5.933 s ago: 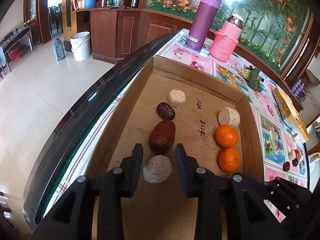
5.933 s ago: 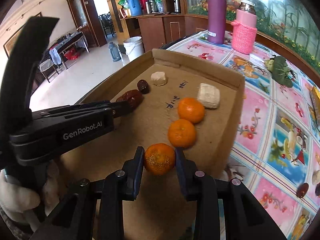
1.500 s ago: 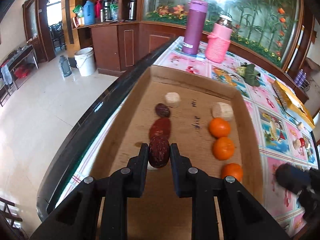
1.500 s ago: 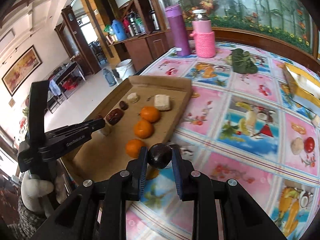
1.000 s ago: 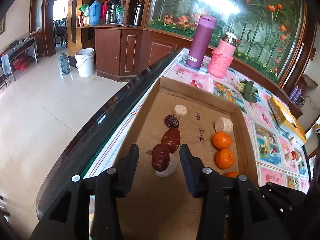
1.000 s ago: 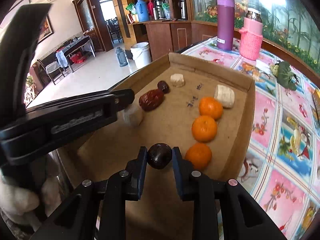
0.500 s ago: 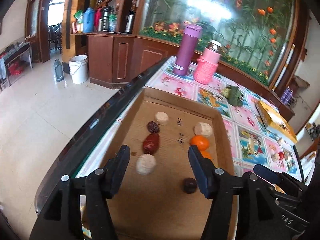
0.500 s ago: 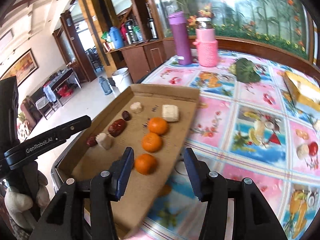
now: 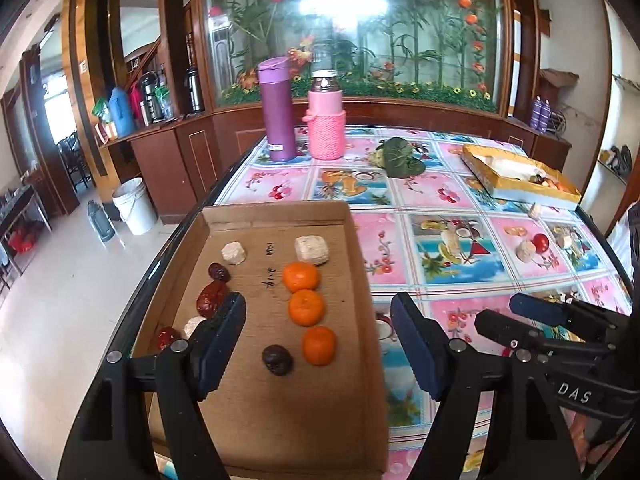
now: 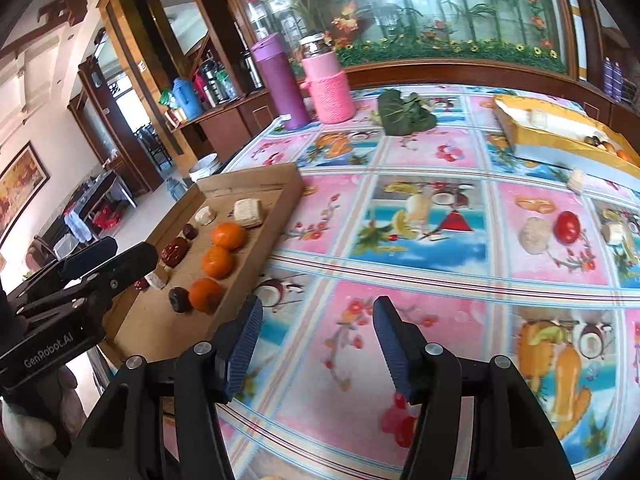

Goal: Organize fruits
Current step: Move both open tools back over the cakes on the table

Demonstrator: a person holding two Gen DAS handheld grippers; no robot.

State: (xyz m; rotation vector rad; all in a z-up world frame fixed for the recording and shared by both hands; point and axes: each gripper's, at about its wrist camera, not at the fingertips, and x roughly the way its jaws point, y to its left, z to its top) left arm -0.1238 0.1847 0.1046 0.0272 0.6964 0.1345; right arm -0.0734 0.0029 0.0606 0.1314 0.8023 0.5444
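While both grippers (left (image 9: 318, 332), right (image 10: 318, 334)) gape empty, dark fruit (image 9: 277, 359), perhaps chestnut, lies in tray (image 9: 356, 264).

home dining room, fruit-print tablecloth (image 10: 420, 216), thermos flasks (image 9: 277, 110), wooden cabinets (image 9: 176, 160)

Left gripper (image 9: 318, 344): black plastic arms, thick and angled; two long fingers (image 9: 222, 340) with dark blue ribbed pads on inner sides; round silver screws at joints; seen from right camera, white words "GenRobot.AI" on its side (image 10: 48, 350); pale fuzzy glove below it at frame edge. Right gripper (image 10: 316, 344): same black arms, same blue ribbed pads on fingers (image 10: 390, 344), silver screws on top; seen from left camera, white letters "DAS" on black body (image 9: 574, 392).
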